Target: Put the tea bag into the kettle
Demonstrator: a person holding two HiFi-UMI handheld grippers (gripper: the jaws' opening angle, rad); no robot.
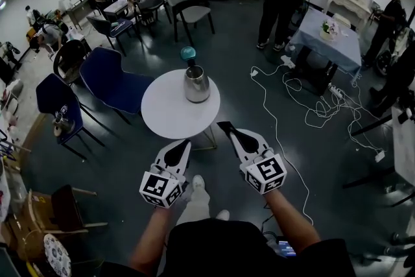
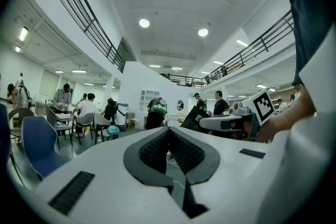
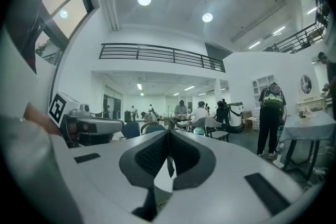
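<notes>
Tea bag does not show in any view, so I cannot say where it lies; the task looks not yet begun.

Head view: the kettle [image 1: 196,83] stands upright on the round white desk [image 1: 165,115], toward its far edge, and I cannot tell whether its top is open. Both tools hang short of the desk's near edge, close to the person's body. The left tool [image 1: 185,144] and right tool [image 1: 224,127] point toward the desk and touch nothing, which I read as a ready pose for walking up to it. Blue chairs [image 1: 110,81] crowd the desk's left and cables [image 1: 279,107] trail over the floor on the right, so the near side is probably the easiest way in.

Left gripper view: the left tool [image 2: 168,129] is clenched, pad tips meeting, and the hollow behind them shows only floor. The right tool [image 2: 231,122] is level just beside it.

Right gripper view: the right tool [image 3: 169,134] is clenched too. A thin dark sliver sits in the gap behind the tips, above a white patch that is probably the desk. I cannot tell what the sliver is, and nothing is plainly held.
</notes>
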